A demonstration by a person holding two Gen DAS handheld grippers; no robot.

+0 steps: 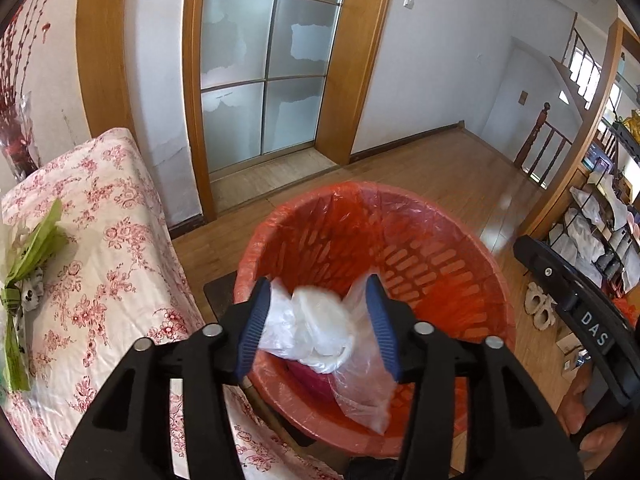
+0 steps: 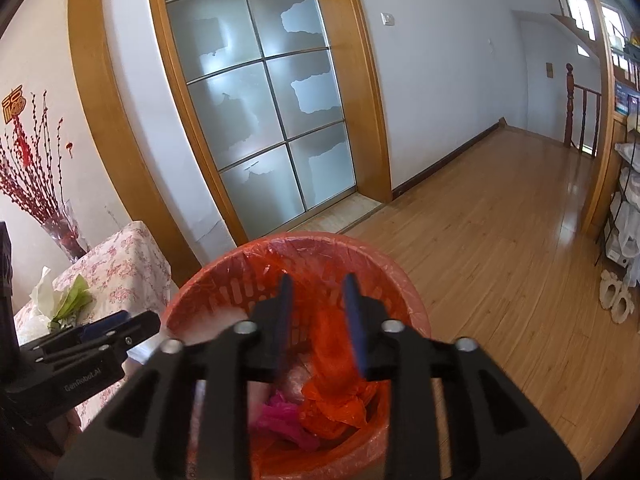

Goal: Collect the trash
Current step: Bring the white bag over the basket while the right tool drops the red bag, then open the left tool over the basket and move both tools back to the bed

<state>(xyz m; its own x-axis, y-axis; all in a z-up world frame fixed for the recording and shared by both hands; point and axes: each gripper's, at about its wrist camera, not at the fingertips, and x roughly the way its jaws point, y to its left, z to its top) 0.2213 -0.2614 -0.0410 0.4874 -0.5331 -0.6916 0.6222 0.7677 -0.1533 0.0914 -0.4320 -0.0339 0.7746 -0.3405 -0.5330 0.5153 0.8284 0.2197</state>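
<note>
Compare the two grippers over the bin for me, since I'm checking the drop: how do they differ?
The left gripper has clear plastic trash between its spread fingers; the right gripper has nothing between its own. The left gripper's gap looks wider than the right gripper's. Both have blue pads, stand open and point into the red lined bin.

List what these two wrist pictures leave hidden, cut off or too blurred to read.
- Bottom of the orange slatted plastic bin: left wrist view, hidden by the clear crumpled plastic bag.
- Whether the left gripper pads still touch that bag: motion blur.
- Orange plastic bag: right wrist view, blurred between the right gripper jaws.
- Flower-patterned tablecloth: cut off by the left edge.
</note>
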